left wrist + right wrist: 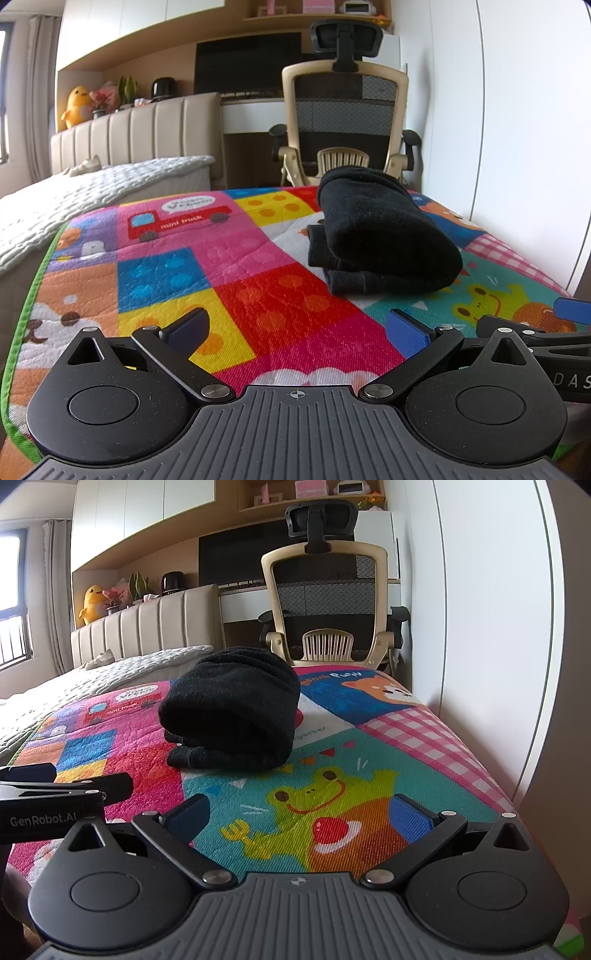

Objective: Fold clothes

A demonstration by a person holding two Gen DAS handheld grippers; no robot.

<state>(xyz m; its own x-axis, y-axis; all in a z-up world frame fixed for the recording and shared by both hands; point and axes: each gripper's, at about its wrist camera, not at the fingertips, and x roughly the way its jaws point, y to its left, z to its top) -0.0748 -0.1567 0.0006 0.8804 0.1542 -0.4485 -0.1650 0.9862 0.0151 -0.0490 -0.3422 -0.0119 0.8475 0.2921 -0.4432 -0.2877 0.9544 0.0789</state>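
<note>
A black garment (380, 232) lies folded in a thick bundle on the colourful play mat (240, 266); it also shows in the right wrist view (232, 709). My left gripper (297, 328) is open and empty, low over the mat, short of the bundle and to its left. My right gripper (299, 812) is open and empty, over the frog picture, short of the bundle and to its right. The two grippers are side by side; each shows at the edge of the other's view.
The mat (369, 746) covers a bed end with a green border (26, 317) at the left. A white quilt (92, 188) lies left. An office chair (343, 122) stands behind the mat. A white wall (480, 627) runs along the right.
</note>
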